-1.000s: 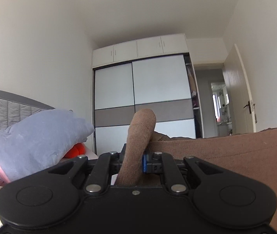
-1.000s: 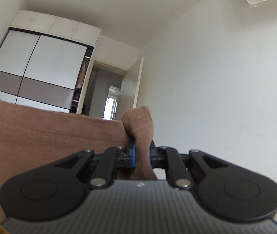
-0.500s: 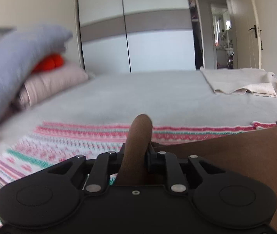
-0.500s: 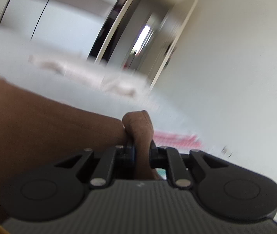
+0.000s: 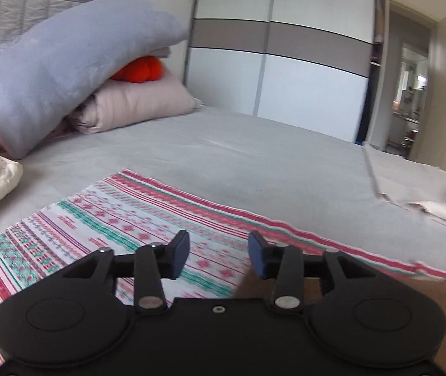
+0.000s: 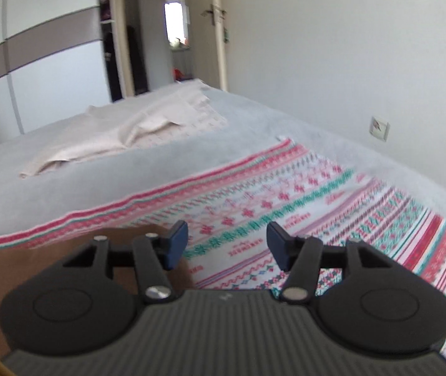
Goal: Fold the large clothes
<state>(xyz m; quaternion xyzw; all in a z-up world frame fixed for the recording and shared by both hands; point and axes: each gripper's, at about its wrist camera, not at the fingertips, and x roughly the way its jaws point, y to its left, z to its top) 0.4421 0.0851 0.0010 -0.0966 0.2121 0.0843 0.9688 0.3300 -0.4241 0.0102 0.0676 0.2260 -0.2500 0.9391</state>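
Observation:
A brown garment point(image 5: 436, 294) lies on a patterned red, green and white cloth point(image 5: 122, 219) spread over the grey bed. In the left wrist view it shows at the lower right, under and behind my left gripper point(image 5: 220, 255). That gripper's jaws are opening, with nothing between them. In the right wrist view the brown garment point(image 6: 44, 250) fills the lower left, its edge on the patterned cloth point(image 6: 332, 200). My right gripper point(image 6: 227, 246) hangs just over that edge, jaws opening and empty.
A grey-blue pillow point(image 5: 66, 62), a pink folded quilt point(image 5: 135, 103) and an orange toy point(image 5: 141, 69) are piled at the headboard. A beige cloth point(image 6: 122, 131) lies on the bed's far side. A wardrobe point(image 5: 285, 62) and an open door point(image 6: 176, 31) stand beyond.
Both grippers came down from holding the brown garment up, tilted toward the bed, and let go of its corners. The garment now lies on the patterned cloth.

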